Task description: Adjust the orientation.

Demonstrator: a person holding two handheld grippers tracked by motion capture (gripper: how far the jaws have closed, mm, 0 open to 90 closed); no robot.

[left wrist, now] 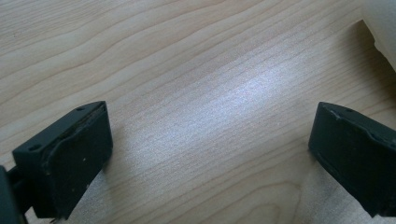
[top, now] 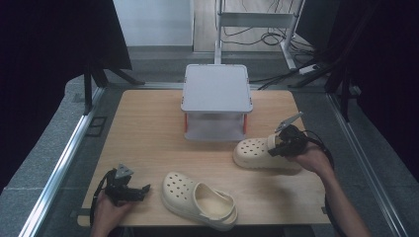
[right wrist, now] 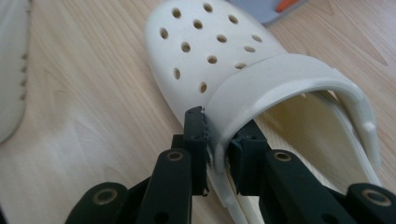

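On the wooden table (top: 148, 123), the left gripper (top: 141, 190) rests with jaws wide apart beside one cream clog (top: 197, 200). At right, the right gripper (top: 275, 148) pinches the second clog (top: 259, 154); its own view reveals jaws clamped on the rim (right wrist: 219, 154).

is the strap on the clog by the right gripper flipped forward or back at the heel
Forward: the strap arches over the clog opening, with the right gripper pinching the rim.
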